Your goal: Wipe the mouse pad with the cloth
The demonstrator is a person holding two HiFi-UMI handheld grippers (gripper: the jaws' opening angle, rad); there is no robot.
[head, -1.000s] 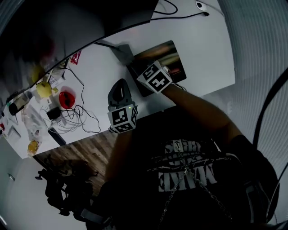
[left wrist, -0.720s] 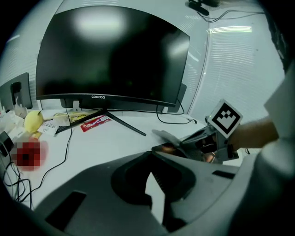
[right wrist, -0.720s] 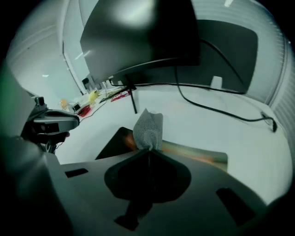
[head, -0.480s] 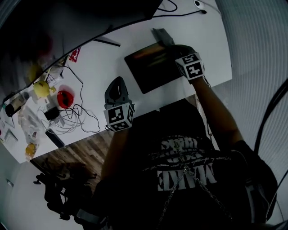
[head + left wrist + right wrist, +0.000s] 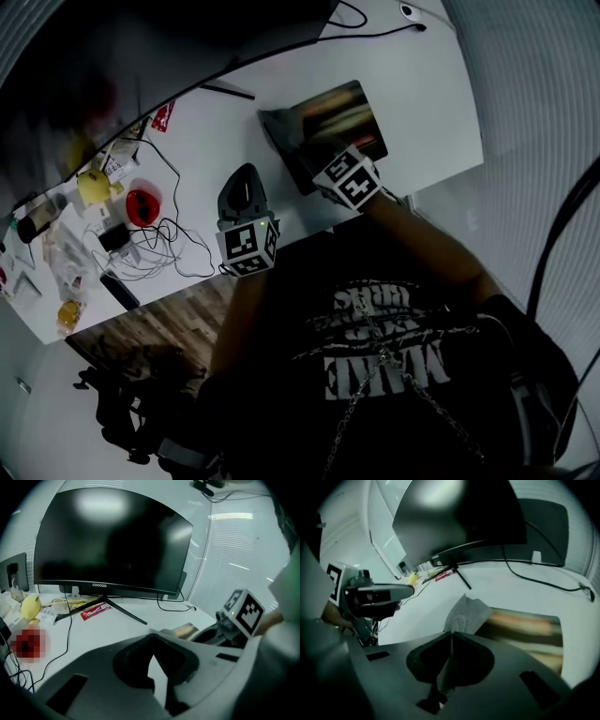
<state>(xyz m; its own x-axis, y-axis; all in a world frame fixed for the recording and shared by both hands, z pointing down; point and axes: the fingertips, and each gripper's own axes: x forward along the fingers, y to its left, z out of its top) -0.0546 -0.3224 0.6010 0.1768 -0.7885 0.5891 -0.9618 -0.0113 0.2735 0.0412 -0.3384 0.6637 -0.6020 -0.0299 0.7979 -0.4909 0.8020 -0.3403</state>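
the right gripper (image 5: 451,635), clenched on the grey woven cloth (image 5: 466,612), has swept back across the dark printed rectangular mouse pad (image 5: 361,108), so i think the wiping goes on, while the left gripper (image 5: 151,639) rests closed and empty.

Closed, empty left claw (image 5: 150,642) before monitor (image 5: 112,541)

Two grippers show, the left gripper (image 5: 151,645) and right gripper (image 5: 451,637), with one cloth (image 5: 466,613), one mouse pad (image 5: 356,112), one monitor (image 5: 112,536).

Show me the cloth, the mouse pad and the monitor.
cloth (image 5: 466,613): right gripper view, the raised grey fold.
mouse pad (image 5: 352,117): head view, its bare printed top.
monitor (image 5: 112,541): left gripper view, middle of the dark screen.
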